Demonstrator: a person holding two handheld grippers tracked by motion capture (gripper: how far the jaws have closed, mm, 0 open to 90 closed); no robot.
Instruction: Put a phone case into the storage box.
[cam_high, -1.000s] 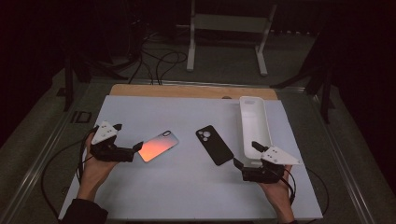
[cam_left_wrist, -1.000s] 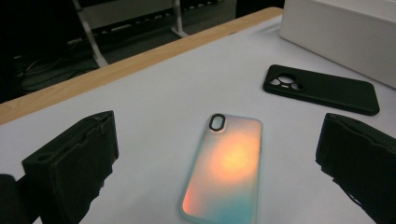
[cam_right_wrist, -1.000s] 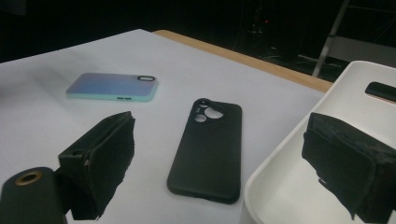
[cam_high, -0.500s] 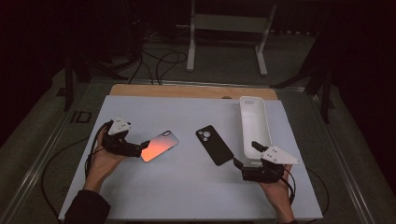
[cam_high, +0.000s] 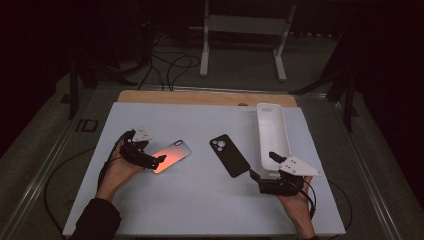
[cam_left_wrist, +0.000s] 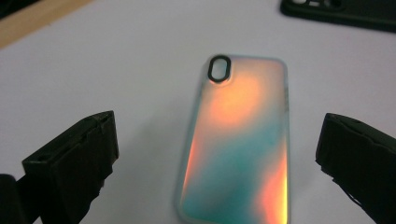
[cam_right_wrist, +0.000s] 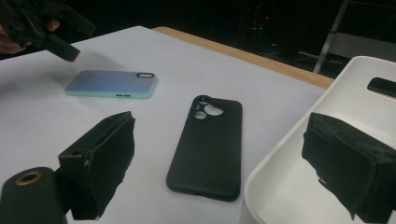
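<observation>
Because the left tongs (cam_left_wrist: 215, 154) gape wide around the iridescent phone case (cam_left_wrist: 238, 144), lying flat left of the black case (cam_high: 229, 155), closing could skid it; right tongs (cam_right_wrist: 224, 163) are parted too

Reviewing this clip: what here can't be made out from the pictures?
- Iridescent phone case: its near end is cut off by the left gripper view's bottom edge.
- White tray: most of it runs past the right gripper view's right and bottom edges; a dark item inside is cut off, so unidentifiable.
- Left tongs: in the high view, too small to tell whether they touch the case.
</observation>
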